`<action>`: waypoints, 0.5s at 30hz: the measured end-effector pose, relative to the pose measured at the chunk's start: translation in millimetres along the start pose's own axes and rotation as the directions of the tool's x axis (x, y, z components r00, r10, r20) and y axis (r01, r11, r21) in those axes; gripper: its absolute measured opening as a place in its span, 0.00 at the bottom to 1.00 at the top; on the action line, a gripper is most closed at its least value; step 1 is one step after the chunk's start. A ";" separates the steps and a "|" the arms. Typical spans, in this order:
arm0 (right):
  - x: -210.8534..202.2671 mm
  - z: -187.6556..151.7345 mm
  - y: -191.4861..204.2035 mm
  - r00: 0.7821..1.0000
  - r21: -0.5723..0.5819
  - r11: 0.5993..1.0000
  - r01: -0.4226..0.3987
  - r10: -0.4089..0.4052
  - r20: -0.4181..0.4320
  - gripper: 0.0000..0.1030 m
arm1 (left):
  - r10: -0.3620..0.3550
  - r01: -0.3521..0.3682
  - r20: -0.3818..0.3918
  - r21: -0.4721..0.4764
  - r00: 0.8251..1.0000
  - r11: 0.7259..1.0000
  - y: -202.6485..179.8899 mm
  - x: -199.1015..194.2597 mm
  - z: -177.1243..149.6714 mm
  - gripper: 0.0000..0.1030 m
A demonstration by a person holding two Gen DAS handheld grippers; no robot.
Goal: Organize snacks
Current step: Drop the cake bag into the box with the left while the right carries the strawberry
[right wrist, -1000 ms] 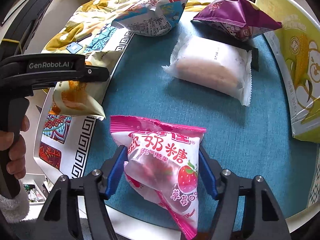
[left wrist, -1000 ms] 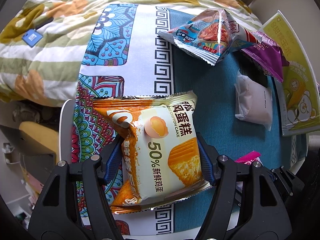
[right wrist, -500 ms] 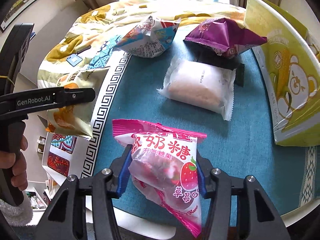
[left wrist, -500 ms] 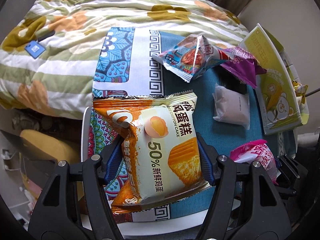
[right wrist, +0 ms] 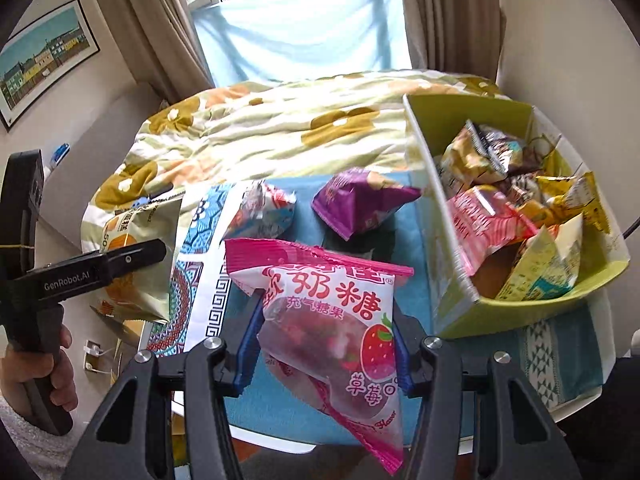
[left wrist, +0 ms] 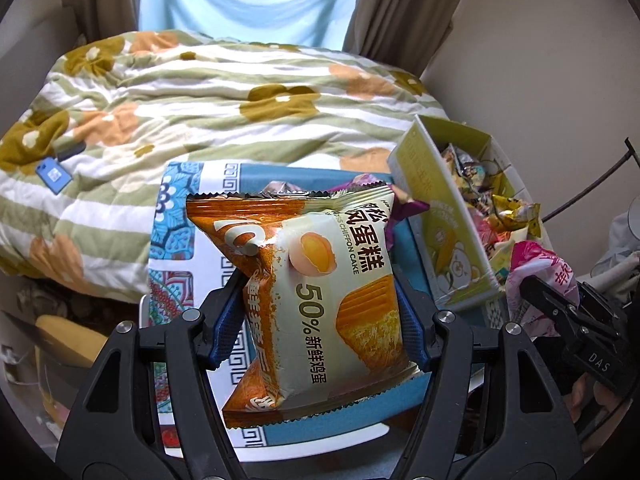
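Crinkly foil wrapping, orange and cream with serrated end seams, covers the chiffon cake packet (left wrist: 320, 300), which the left gripper (left wrist: 318, 320) clamps between its blue ribbed pads (left wrist: 222, 330), lifted above the table (left wrist: 412, 396). In the right wrist view the same packet (right wrist: 136, 264) shows side-on at the left edge, partly hidden behind the black arm of the left gripper (right wrist: 120, 260).

The right gripper (right wrist: 324, 344) pinches a glossy pink strawberry candy bag (right wrist: 332, 320), a puffy pillow shape whose lower tail hangs past the fingers; in the left wrist view only a pink corner of it (left wrist: 536, 264) shows behind black hardware.

On the teal cloth (right wrist: 408, 292) lie 2 pyramid-shaped packets, a purple one (right wrist: 356, 204) and a blue-and-red one (right wrist: 260, 212), the latter blurred so its print is unreadable. Just right of them stands a yellow-green cardboard box (right wrist: 532, 312) with stiff flat walls, filled with crumpled wrappers (right wrist: 504, 200) in gold, red and pale yellow; its far right side is cut off by the lens edge. Beyond the table a soft quilt (right wrist: 280, 132) with ochre flowers lies rumpled.
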State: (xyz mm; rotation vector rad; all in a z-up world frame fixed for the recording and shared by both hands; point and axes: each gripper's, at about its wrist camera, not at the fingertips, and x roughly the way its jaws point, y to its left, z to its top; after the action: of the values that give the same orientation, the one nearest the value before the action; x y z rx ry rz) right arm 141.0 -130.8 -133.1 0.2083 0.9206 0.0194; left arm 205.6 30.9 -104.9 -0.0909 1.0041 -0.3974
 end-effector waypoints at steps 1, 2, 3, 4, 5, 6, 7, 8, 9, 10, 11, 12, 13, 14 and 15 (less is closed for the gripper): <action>-8.6 5.1 -8.3 1.000 0.003 1.000 0.005 -0.005 0.021 0.48 | -0.004 0.004 0.012 0.002 1.000 1.000 -12.2 -0.5 3.9 0.61; -17.6 9.9 -17.9 0.999 0.005 1.000 0.011 -0.011 0.042 0.48 | -0.010 0.010 0.021 0.000 1.000 1.000 -25.2 -0.1 7.7 0.61; -25.0 14.9 -27.5 0.998 0.006 1.000 0.016 -0.016 0.059 0.48 | -0.023 0.023 0.029 -0.006 0.999 1.000 -37.5 0.7 10.7 0.61; -31.3 19.4 -37.4 0.997 0.006 1.000 0.020 -0.021 0.070 0.48 | -0.040 0.040 0.035 -0.009 0.999 0.999 -51.2 2.5 13.3 0.61; -37.9 24.1 -48.0 0.996 0.007 1.000 0.028 -0.029 0.081 0.48 | -0.055 0.055 0.040 -0.007 0.998 0.998 -65.2 5.2 15.8 0.61; -44.5 29.1 -59.5 0.995 0.008 0.999 0.036 -0.036 0.091 0.48 | -0.061 0.061 0.044 0.001 0.997 0.998 -79.7 9.1 18.1 0.61; -49.5 33.5 -70.7 0.994 0.007 0.999 0.042 -0.042 0.097 0.48 | -0.064 0.064 0.046 0.011 0.997 0.998 -95.5 13.5 19.8 0.61; -54.4 36.8 -83.1 0.993 0.010 0.999 0.050 -0.051 0.105 0.48 | -0.073 0.072 0.046 0.019 0.996 0.997 -110.0 18.9 22.1 0.61; -58.7 40.3 -95.1 0.992 0.014 0.998 0.057 -0.058 0.115 0.48 | -0.084 0.083 0.045 0.023 0.996 0.996 -124.7 25.3 24.4 0.61; -62.1 43.5 -106.7 0.991 0.018 0.998 0.060 -0.062 0.121 0.48 | -0.094 0.093 0.044 0.026 0.995 0.995 -138.8 31.7 25.5 0.61; -65.9 46.2 -118.4 0.990 0.020 0.998 0.063 -0.065 0.128 0.48 | -0.104 0.102 0.043 0.029 0.994 0.994 -153.4 38.8 27.4 0.61; -69.1 48.7 -129.6 0.988 0.021 0.997 0.068 -0.070 0.137 0.48 | -0.110 0.108 0.040 0.034 0.993 0.994 -166.7 45.7 28.7 0.61; -72.1 51.3 -140.2 0.987 0.019 0.997 0.071 -0.073 0.143 0.48 | -0.112 0.111 0.036 0.040 0.993 0.993 -180.0 52.9 29.9 0.61; -74.6 53.3 -150.6 0.986 0.019 0.997 0.072 -0.074 0.147 0.48 | -0.114 0.112 0.034 0.045 0.993 0.993 -192.0 60.0 30.5 0.61; -76.5 54.9 -160.3 0.986 0.018 0.997 0.072 -0.074 0.151 0.48 | -0.114 0.112 0.032 0.048 0.993 0.993 -203.0 67.2 31.4 0.61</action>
State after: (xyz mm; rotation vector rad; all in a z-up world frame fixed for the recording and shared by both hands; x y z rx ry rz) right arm 126.5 -305.3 -70.6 0.1850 0.7763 -0.0697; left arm 206.1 -184.7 -90.2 -0.1131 0.9581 -0.5206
